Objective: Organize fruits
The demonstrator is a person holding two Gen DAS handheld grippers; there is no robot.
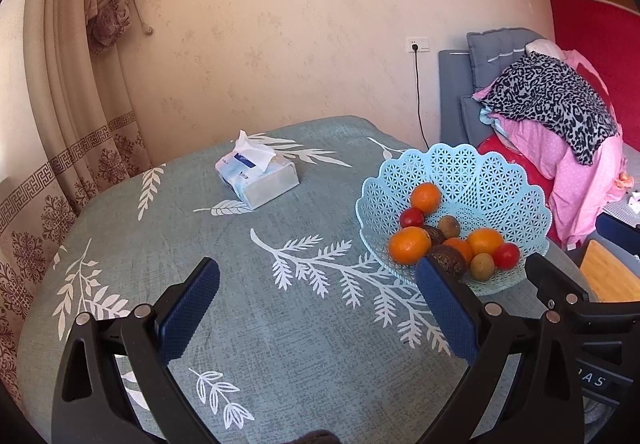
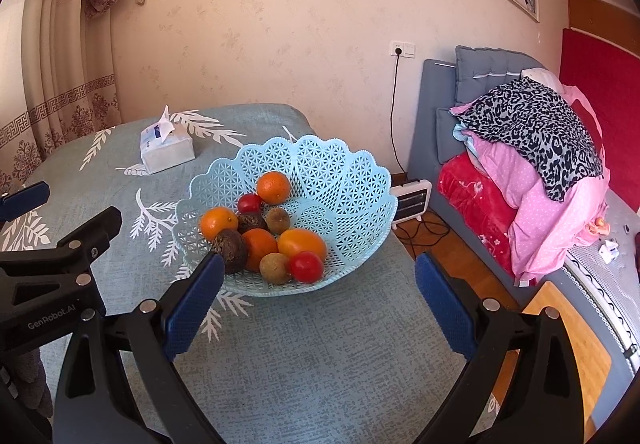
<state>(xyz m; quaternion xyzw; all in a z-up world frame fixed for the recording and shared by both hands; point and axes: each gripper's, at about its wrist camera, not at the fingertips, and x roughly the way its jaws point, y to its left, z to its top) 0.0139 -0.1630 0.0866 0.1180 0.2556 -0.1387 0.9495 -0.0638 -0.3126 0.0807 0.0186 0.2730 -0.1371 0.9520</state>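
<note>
A light blue lattice basket (image 2: 344, 180) stands on the table and holds several fruits: oranges (image 2: 273, 187), red tomatoes (image 2: 306, 266), brown kiwis (image 2: 275, 268) and dark wrinkled fruits (image 2: 232, 249). My right gripper (image 2: 316, 280) is open and empty, just in front of the basket's near rim. My left gripper (image 1: 318, 282) is open and empty over the cloth, left of the basket (image 1: 492, 172); its right finger (image 1: 444, 304) overlaps the basket's near edge. The left gripper also shows at the left in the right wrist view (image 2: 60, 240).
A tissue box (image 1: 258, 176) lies on the teal leaf-print tablecloth (image 1: 280, 324) behind the left gripper. Curtains hang at the left. A grey sofa with piled bedding (image 2: 532, 148) and a small heater (image 2: 412, 200) stand to the right of the table's edge.
</note>
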